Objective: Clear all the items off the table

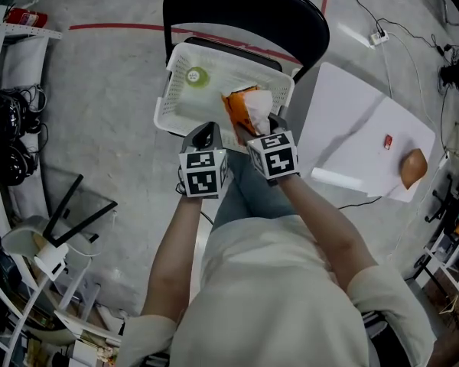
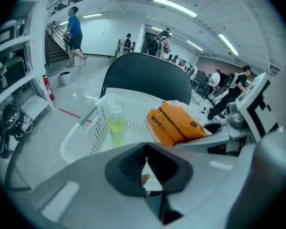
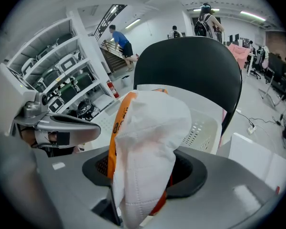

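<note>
Right tool (image 1: 268,125) clamps the orange tissue pack (image 1: 243,105) above the basket (image 1: 168,126) rim; left tool (image 1: 205,134) closed alongside.

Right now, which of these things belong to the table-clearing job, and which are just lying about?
Job: orange tissue pack, held in the right gripper; white basket; green drink bottle in it; brown rounded item and small red item on the table.
Lying about: fire extinguisher; power strip; floor cables.
</note>
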`<state>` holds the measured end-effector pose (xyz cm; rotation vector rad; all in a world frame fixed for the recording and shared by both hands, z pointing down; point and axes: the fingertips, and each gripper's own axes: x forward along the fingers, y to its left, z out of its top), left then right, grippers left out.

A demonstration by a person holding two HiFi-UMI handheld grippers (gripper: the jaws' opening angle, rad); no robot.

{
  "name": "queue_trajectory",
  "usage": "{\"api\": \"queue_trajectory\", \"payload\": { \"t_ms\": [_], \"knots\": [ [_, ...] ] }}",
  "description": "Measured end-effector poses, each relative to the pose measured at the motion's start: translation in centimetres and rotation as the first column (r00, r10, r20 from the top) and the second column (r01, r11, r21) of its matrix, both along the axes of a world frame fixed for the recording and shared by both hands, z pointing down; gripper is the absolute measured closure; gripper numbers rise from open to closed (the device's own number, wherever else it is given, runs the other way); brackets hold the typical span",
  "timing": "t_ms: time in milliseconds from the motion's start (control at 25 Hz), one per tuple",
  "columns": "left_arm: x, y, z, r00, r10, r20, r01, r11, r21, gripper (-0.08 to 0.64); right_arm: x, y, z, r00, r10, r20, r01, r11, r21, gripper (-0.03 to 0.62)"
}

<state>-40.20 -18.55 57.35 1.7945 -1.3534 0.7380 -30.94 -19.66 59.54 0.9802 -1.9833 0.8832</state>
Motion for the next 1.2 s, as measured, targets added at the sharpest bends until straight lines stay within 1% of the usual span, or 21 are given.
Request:
{"api": "queue_trajectory", "payload": {
  "t_ms": [280,560,640,720,800,920,1200],
  "knots": [
    [0.0,-0.9,1.3,1.0,-0.003,-0.001,0.003,1.0,-0.01,0.551,0.6,-0.4,1.9,0.999,0.05,-0.005,-0.051,0.998,-0.032,0.318],
    [0.3,-1.0,1.7,1.0,0.008,-0.002,-0.008,1.0,-0.014,0.551,0.6,-0.4,2.3,0.998,0.063,0.0,-0.063,0.997,-0.045,0.31],
    [0.4,-1.0,1.6,1.0,0.009,-0.005,-0.009,1.0,-0.014,0.551,0.4,-0.2,2.4,0.997,0.069,0.029,-0.067,0.996,-0.059,0.291],
    [0.6,-1.0,1.5,1.0,0.008,-0.007,-0.008,1.0,-0.012,0.551,0.1,-0.2,2.3,0.995,0.077,0.065,-0.073,0.995,-0.063,0.239],
    [0.7,-1.0,1.3,1.0,0.009,-0.008,-0.009,1.0,-0.01,0.551,-0.1,-0.4,1.9,0.993,0.082,0.082,-0.078,0.996,-0.046,0.205],
    [0.8,-1.0,1.2,1.0,0.01,-0.01,-0.01,1.0,-0.008,0.551,-0.3,-0.5,1.6,0.992,0.083,0.09,-0.08,0.996,-0.039,0.201],
    [1.0,-0.4,1.2,1.0,0.015,-0.01,-0.015,1.0,-0.01,0.551,-0.5,0.2,1.7,0.993,0.072,0.095,-0.066,0.996,-0.058,0.202]
  ]
}}
